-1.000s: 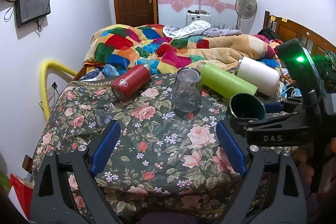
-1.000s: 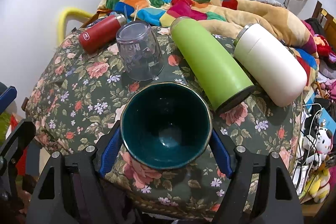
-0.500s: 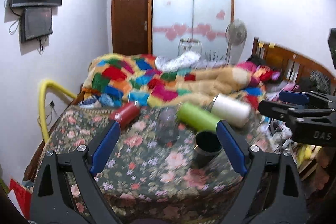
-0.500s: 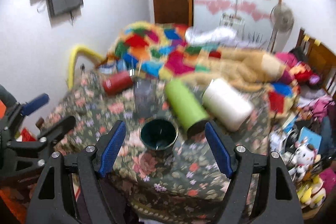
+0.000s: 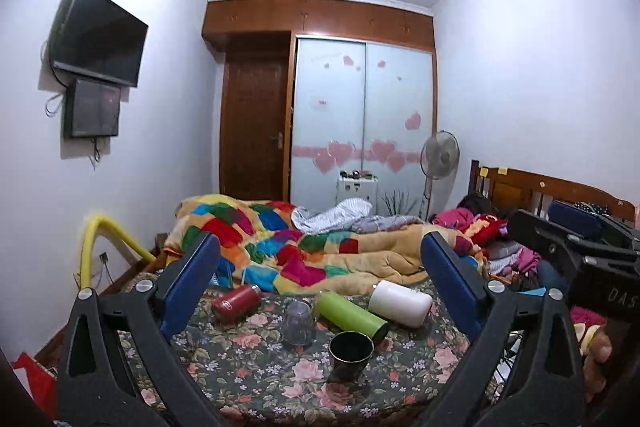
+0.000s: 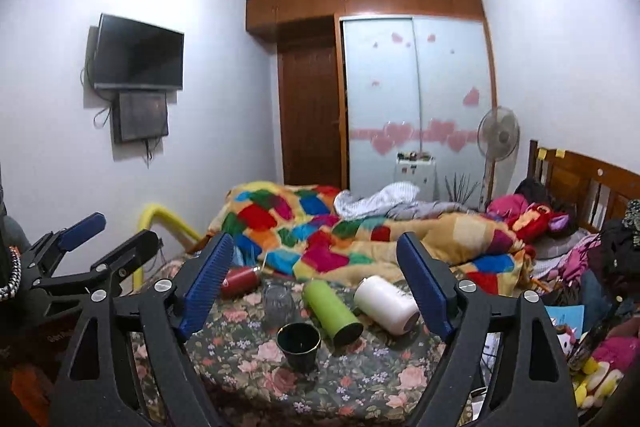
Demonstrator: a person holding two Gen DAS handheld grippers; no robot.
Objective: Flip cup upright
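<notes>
On floral table [image 5: 256, 371]: dark cup [image 5: 351, 350] upright, mouth up.

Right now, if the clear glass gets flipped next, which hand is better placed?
Left, probably. Both are open and empty. From the left gripper the clear glass sits unobstructed between the fingers; from the right gripper the upright dark cup stands in front of it.

1. Counter [image 6: 248, 359] — bare floral cloth in front of and left of the dark cup [image 6: 298, 346].
2. Behind the cup: glass tumbler [image 6: 279, 301], red flask [image 6: 240, 277], green bottle [image 6: 332, 311] and white bottle [image 6: 386, 303] lying close together, blocking the far edge.
3. Air above — open.
</notes>
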